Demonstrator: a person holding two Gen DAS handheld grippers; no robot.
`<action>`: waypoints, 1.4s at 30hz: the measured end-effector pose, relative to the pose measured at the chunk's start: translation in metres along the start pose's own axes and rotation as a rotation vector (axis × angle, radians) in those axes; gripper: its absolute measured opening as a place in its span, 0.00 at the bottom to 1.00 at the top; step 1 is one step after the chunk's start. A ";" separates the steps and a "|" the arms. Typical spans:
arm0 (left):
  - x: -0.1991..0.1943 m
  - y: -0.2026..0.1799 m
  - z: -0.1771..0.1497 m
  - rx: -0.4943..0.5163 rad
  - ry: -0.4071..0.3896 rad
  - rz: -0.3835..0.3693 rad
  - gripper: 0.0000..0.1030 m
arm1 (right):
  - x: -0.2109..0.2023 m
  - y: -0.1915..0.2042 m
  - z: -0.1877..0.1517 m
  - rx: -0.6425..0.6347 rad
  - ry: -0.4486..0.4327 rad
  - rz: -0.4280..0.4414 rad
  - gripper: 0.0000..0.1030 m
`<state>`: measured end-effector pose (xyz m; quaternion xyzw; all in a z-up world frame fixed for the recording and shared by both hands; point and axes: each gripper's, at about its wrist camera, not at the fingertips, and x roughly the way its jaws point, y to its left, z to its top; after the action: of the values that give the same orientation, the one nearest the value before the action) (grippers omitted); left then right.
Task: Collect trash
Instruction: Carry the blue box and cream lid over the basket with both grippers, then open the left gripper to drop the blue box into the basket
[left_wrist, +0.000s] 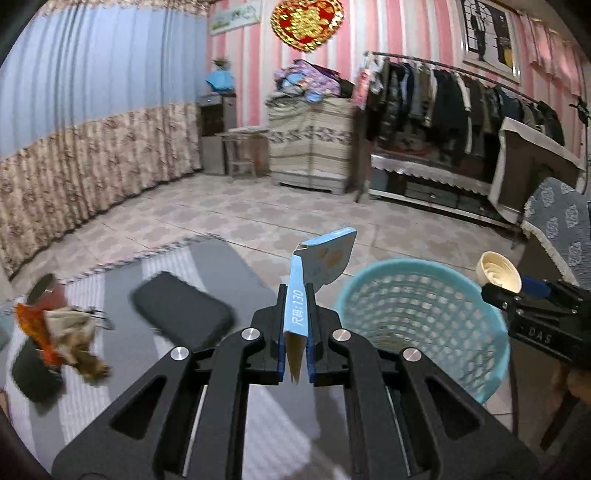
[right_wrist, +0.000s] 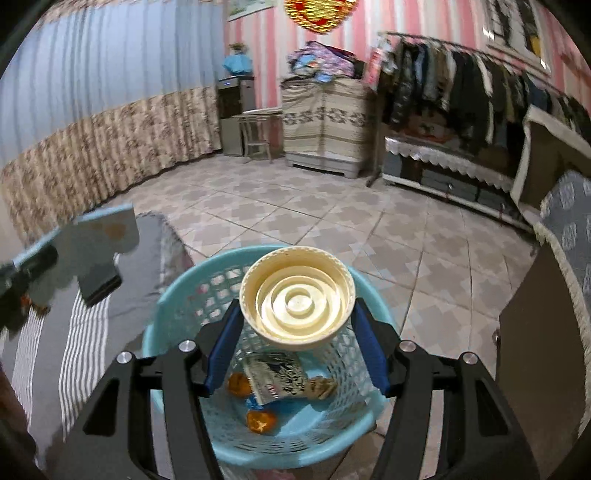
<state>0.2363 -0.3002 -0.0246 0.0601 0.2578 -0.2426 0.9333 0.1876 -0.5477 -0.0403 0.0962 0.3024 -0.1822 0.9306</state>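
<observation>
My left gripper (left_wrist: 295, 295) is shut on a flattened light-blue cardboard box (left_wrist: 325, 258), which sticks up past the fingertips, just left of the turquoise mesh basket (left_wrist: 424, 310). In the right wrist view the same box (right_wrist: 99, 236) shows blurred at the left. My right gripper (right_wrist: 297, 306) is shut on a cream round plastic lid (right_wrist: 297, 299), held right above the basket (right_wrist: 177, 295). That lid (left_wrist: 498, 273) also shows at the right of the left wrist view, at the basket's right rim. Wrappers and orange scraps (right_wrist: 273, 380) lie in the basket's bottom.
A striped cloth covers the table (left_wrist: 110, 295), with a black case (left_wrist: 181, 310), a crumpled orange and brown scrap pile (left_wrist: 62, 332) and a dark cup (left_wrist: 33, 376) on it. Tiled floor (right_wrist: 295, 206) lies beyond; a patterned-cloth chair (left_wrist: 565, 225) stands right, a clothes rack (left_wrist: 461, 99) behind.
</observation>
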 end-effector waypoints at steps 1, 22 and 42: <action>0.006 -0.009 0.000 0.003 0.010 -0.018 0.06 | 0.003 -0.006 0.001 0.021 0.001 -0.001 0.58; 0.059 -0.076 -0.002 0.096 0.101 -0.130 0.32 | 0.019 -0.025 -0.002 0.093 0.033 -0.016 0.58; 0.023 0.006 0.018 -0.051 -0.003 0.085 0.95 | 0.047 0.024 -0.012 0.046 0.067 0.035 0.72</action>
<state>0.2642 -0.3089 -0.0211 0.0469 0.2600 -0.1962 0.9443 0.2256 -0.5354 -0.0762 0.1287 0.3273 -0.1695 0.9207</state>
